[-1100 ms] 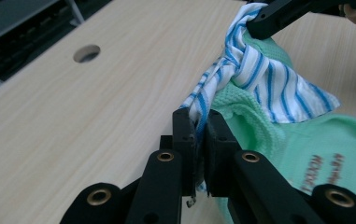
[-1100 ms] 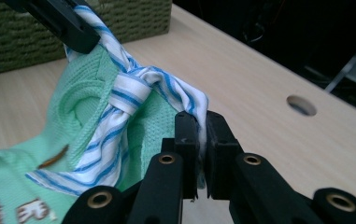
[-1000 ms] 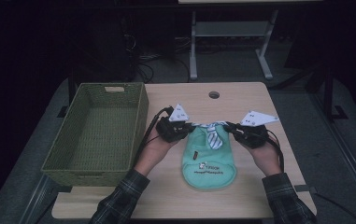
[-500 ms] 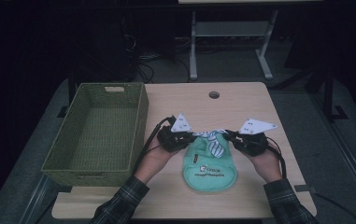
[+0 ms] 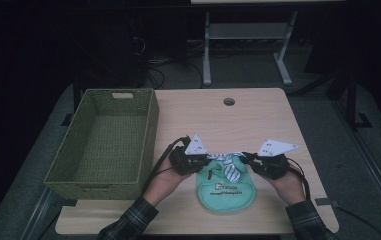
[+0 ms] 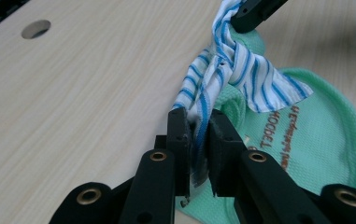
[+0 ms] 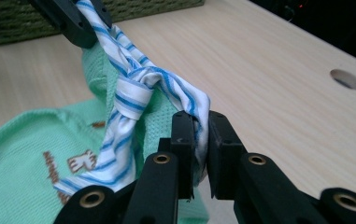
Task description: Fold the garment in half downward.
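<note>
While nearly closed, both tongs pinch striped tie (image 5: 229, 167).

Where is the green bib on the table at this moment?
In the high view the green bib lies on the near half of the table, right of the wicker basket, between the left tool and the right tool.

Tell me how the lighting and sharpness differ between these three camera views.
High view: dim, dark surroundings, small soft detail on the green bib. Left gripper view: bright, even light, striped tie sharp, near black parts slightly soft. Right gripper view: bright, table hole blurred, basket blurred.
</note>
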A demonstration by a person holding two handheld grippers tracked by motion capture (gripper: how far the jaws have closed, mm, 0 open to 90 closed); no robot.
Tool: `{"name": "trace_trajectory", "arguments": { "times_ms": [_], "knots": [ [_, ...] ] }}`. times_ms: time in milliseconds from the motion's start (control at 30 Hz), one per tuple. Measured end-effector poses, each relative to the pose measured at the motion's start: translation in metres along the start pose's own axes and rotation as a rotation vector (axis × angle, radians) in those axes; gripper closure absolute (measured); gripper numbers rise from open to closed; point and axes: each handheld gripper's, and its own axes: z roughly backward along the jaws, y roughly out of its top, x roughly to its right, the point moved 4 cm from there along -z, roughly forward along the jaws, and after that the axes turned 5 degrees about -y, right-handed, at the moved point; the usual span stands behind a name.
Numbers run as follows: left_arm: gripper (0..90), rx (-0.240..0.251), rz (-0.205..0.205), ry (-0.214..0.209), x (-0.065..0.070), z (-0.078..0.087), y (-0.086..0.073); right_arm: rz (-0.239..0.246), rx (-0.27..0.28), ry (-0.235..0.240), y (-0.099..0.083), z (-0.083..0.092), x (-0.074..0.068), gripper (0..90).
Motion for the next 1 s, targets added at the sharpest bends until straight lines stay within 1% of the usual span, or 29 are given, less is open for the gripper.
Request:
{"name": "trace_trajectory", "arguments": {
  "times_ms": [67,100,200,300,333,400,467,533,567,600,767,800,833,867,900,933,967,1000],
  "knots": [
    [80.0,-0.005,0.006,-0.011,0.002,-0.001,-0.003,-0.011,-0.007,0.013,-0.003,0.000,-0.003,81.9],
    [80.0,-0.005,0.010,-0.015,0.002,-0.002,-0.004,-0.003,-0.006,0.015,-0.004,0.000,-0.003,81.8],
    [79.8,-0.004,0.027,-0.033,0.004,-0.002,-0.007,-0.012,-0.019,0.024,-0.007,0.000,-0.006,81.5],
    [79.4,-0.005,0.037,-0.049,0.004,-0.002,-0.010,-0.008,-0.019,0.029,-0.010,0.001,-0.009,80.6],
    [79.0,0.004,0.049,-0.056,0.006,-0.003,-0.010,-0.012,-0.024,0.034,-0.011,0.001,-0.011,80.1],
    [78.1,-0.005,0.049,-0.075,0.008,-0.003,-0.012,-0.004,-0.027,0.038,-0.013,0.001,-0.012,78.9],
    [76.7,0.002,0.062,-0.092,0.011,-0.005,-0.013,-0.006,-0.039,0.050,-0.016,0.002,-0.013,76.9],
    [75.4,-0.009,0.058,-0.107,0.013,-0.005,-0.015,-0.018,-0.048,0.067,-0.018,0.003,-0.014,75.0],
    [74.6,-0.008,0.062,-0.107,0.015,-0.006,-0.015,-0.019,-0.052,0.078,-0.019,0.003,-0.015,74.1],
    [73.7,-0.016,0.059,-0.112,0.016,-0.006,-0.016,-0.028,-0.061,0.084,-0.020,0.003,-0.016,73.6],
    [69.9,-0.019,0.082,-0.148,0.022,-0.008,-0.020,-0.034,-0.074,0.116,-0.025,0.007,-0.020,71.1],
    [69.1,-0.019,0.084,-0.156,0.024,-0.008,-0.021,-0.048,-0.080,0.121,-0.026,0.008,-0.021,70.7],
    [68.0,-0.024,0.081,-0.160,0.025,-0.008,-0.022,-0.044,-0.080,0.127,-0.027,0.008,-0.021,70.1],
    [67.5,-0.018,0.094,-0.166,0.028,-0.009,-0.023,-0.048,-0.088,0.134,-0.028,0.009,-0.022,69.7],
    [67.0,-0.022,0.096,-0.174,0.029,-0.009,-0.024,-0.055,-0.094,0.138,-0.029,0.009,-0.023,69.5],
    [66.4,-0.016,0.104,-0.184,0.032,-0.009,-0.025,-0.054,-0.098,0.144,-0.031,0.010,-0.024,69.4],
    [66.1,-0.015,0.107,-0.192,0.033,-0.009,-0.026,-0.064,-0.106,0.152,-0.032,0.010,-0.025,69.1],
    [65.7,-0.011,0.115,-0.200,0.036,-0.010,-0.028,-0.060,-0.106,0.157,-0.032,0.011,-0.025,68.8]
  ]
}}
